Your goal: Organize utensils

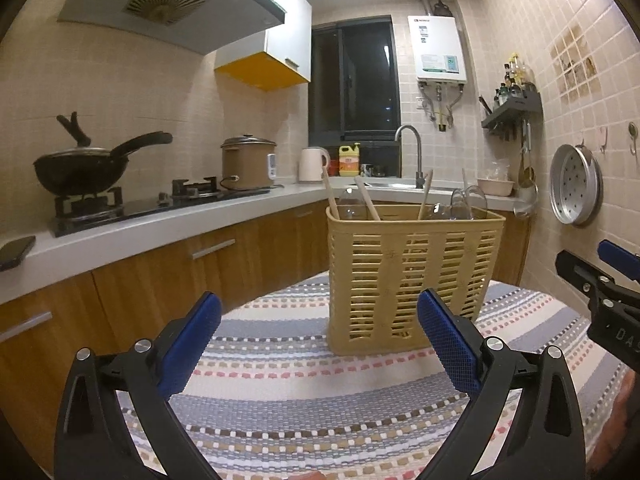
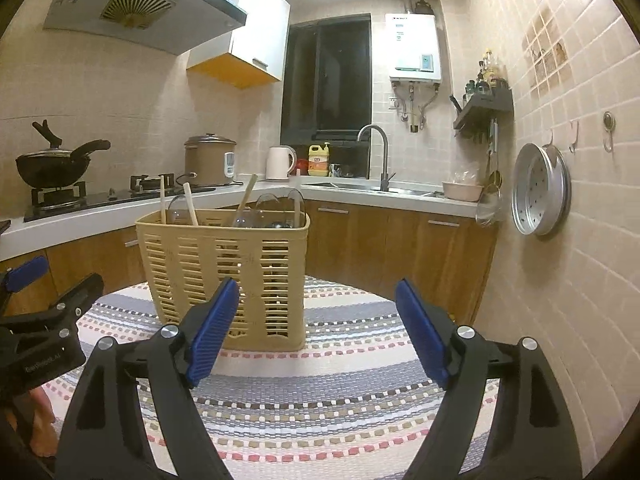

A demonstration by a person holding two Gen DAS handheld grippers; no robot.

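A tan slotted utensil basket (image 1: 412,276) stands upright on a striped cloth-covered table (image 1: 280,392). Wooden-handled utensils (image 1: 366,202) and clear plastic spoons (image 1: 468,202) stick out of its top. My left gripper (image 1: 320,336) is open and empty, a little in front of the basket. In the right wrist view the basket (image 2: 224,276) stands ahead to the left with utensils (image 2: 190,208) in it. My right gripper (image 2: 316,328) is open and empty, its left pad (image 2: 212,332) in front of the basket. The right gripper also shows at the left wrist view's right edge (image 1: 608,280).
A kitchen counter (image 1: 168,220) runs behind with a gas hob, a black wok (image 1: 84,168), a rice cooker (image 1: 248,164), a kettle and a sink tap (image 1: 412,152). A metal steamer tray (image 2: 540,190) hangs on the tiled right wall. A phone (image 1: 16,252) lies on the counter's left end.
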